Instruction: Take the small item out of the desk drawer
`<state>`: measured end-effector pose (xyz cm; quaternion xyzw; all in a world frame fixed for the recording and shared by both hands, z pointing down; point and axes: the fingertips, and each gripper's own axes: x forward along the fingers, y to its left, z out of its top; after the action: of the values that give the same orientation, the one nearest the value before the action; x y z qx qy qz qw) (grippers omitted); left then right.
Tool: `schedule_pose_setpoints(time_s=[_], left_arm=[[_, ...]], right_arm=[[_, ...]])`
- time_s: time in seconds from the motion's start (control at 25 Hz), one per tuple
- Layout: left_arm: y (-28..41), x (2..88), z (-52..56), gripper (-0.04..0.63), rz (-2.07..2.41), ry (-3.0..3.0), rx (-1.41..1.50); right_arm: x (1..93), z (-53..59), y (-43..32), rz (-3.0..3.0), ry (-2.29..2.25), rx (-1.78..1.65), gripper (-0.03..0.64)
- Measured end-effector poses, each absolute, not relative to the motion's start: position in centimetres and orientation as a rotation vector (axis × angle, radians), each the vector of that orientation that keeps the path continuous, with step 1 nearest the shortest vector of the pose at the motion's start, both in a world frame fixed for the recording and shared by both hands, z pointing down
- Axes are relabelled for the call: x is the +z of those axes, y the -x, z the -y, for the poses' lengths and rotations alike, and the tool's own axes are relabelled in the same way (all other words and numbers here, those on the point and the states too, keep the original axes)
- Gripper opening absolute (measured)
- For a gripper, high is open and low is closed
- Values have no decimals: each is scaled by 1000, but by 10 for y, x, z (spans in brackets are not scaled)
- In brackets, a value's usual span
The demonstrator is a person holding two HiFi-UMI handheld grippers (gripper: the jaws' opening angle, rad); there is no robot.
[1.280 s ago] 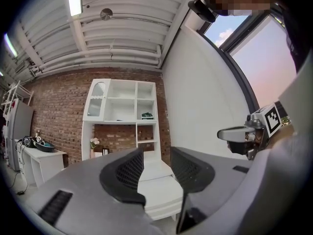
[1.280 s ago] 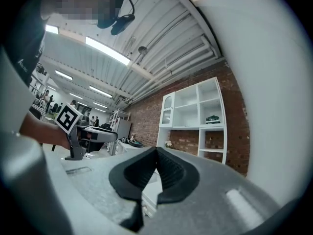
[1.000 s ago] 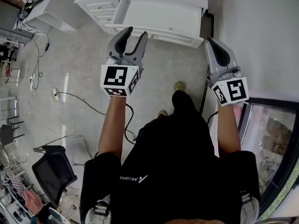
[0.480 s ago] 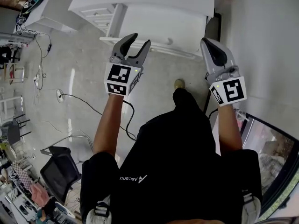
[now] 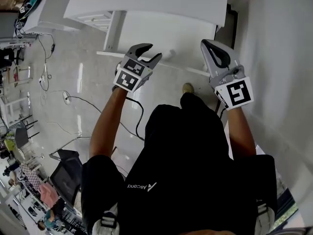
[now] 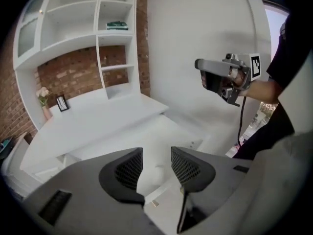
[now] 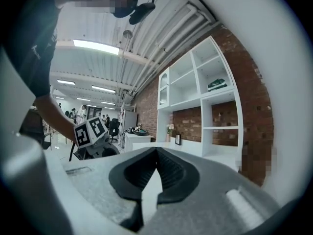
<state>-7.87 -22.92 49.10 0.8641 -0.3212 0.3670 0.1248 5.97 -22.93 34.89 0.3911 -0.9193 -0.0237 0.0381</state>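
Note:
A white desk (image 5: 146,4) stands ahead of me, with its wide front drawer (image 5: 161,35) closed under the top. No small item shows in any view. My left gripper (image 5: 152,51) hangs open in front of the drawer face, nothing between its pads. In the left gripper view the left gripper (image 6: 156,154) points down at the drawer front (image 6: 168,141). My right gripper (image 5: 209,48) is held at the desk's right end, jaws shut and empty; the right gripper (image 7: 156,151) shows its pads meeting at the tip.
A white wall (image 5: 279,58) runs along the right. Side drawers (image 5: 95,17) sit at the desk's left. Cables (image 5: 73,99) trail over the floor and an office chair (image 5: 66,173) stands behind at left. Shelves (image 6: 73,28) rise above the desktop, with a small frame (image 6: 62,102).
The desk has come nearer in the head view. Both grippers moved forward toward the drawer front, and the left one tipped downward. Both jaw states are unchanged.

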Motion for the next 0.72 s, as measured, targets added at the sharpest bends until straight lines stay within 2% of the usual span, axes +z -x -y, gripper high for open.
schedule_pose_setpoints(time_s=[0.52, 0.72], left_arm=[[72, 631, 269, 176, 492, -2208, 1529], [65, 669, 263, 178, 316, -2094, 1586]], right_arm=[[417, 290, -81, 2757, -1242, 85, 0], [429, 303, -89, 2716, -1295, 168, 0]])
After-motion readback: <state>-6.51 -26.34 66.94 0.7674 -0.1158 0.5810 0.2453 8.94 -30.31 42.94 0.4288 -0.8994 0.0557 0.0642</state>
